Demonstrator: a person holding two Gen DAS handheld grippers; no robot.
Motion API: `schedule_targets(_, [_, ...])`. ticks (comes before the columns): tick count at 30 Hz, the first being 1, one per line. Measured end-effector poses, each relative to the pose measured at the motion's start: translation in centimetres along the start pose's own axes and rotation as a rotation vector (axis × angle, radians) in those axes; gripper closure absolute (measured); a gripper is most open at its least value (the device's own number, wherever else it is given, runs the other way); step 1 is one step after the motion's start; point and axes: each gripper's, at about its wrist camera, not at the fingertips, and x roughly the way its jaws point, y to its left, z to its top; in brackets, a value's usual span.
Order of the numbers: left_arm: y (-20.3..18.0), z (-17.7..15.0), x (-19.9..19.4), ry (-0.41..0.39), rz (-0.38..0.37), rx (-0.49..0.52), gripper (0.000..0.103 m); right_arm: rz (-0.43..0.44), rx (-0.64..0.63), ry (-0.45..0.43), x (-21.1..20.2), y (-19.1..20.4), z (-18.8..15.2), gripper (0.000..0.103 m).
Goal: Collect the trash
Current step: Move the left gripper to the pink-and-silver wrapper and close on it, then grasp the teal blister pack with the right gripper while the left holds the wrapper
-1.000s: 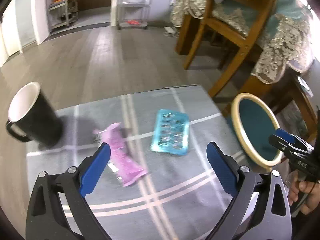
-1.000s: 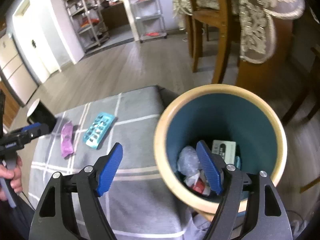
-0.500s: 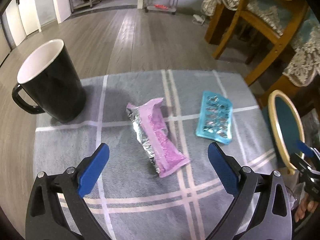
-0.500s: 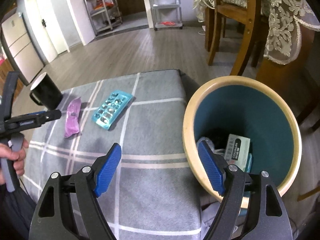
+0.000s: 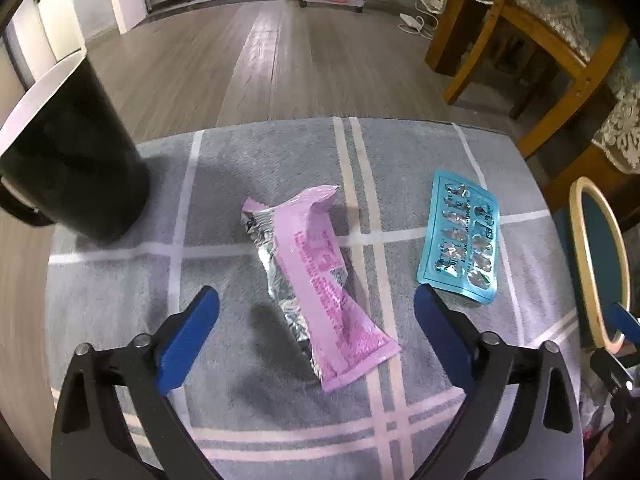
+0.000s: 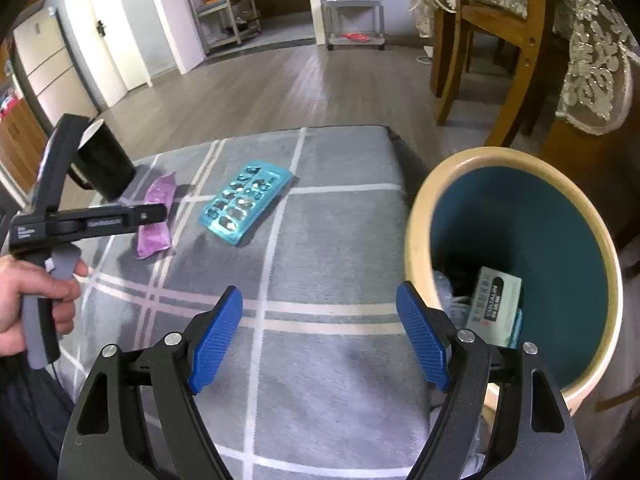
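Two items left on counter [image 5: 248, 408]: pink wrapper [image 5: 316, 280], blister pack [image 5: 464, 240]. Bin [image 6: 416, 216] part-filled. Left gripper [image 5: 316, 332] and right gripper [image 6: 320, 340] fingers wide apart, empty; left just narrowed slightly.

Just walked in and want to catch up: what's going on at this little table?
A person is clearing trash with a handheld gripper in each hand. The left gripper hangs open over the pink wrapper, its jaws having just been closing a little, not yet touching it. The blue pill pack lies beside it, a black mug stands at the far left. The right gripper is open and empty, next to the bin that already holds some trash.
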Motion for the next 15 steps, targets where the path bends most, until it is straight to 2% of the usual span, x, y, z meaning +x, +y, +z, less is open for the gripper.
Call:
schedule_targets(2, [-0.2, 0.2, 0.5, 0.019, -0.005, 0.011, 0.035, 0.012, 0.006, 0.008, 0.4, 0.1, 0.1, 0.023])
schedule_targets(3, [-0.2, 0.2, 0.7, 0.031, -0.009, 0.011, 0.041, 0.016, 0.012, 0.011, 0.5, 0.1, 0.1, 0.023])
schedule_targets(5, [-0.1, 0.2, 1.1, 0.047, -0.003, 0.009, 0.065, 0.036, 0.037, 0.022, 1.0, 0.0, 0.2, 0.023])
schedule_targets(6, [0.0, 0.1, 1.1, 0.045, 0.001, 0.008, 0.067, 0.049, 0.059, 0.027, 1.3, -0.1, 0.3, 0.023])
schedule_targets(8, [0.3, 0.1, 1.0, 0.038, 0.0, 0.002, 0.081, 0.07, 0.094, 0.028, 1.7, -0.1, 0.7, 0.023])
schedule_targets(10, [0.7, 0.0, 0.9, 0.034, -0.006, -0.003, 0.087, 0.079, 0.117, 0.028, 2.2, 0.3, 1.2, 0.023])
schedule_targets(15, [1.6, -0.2, -0.2, -0.006, -0.019, -0.017, 0.09, 0.077, 0.169, 0.041, 4.6, 1.9, 3.0, 0.02])
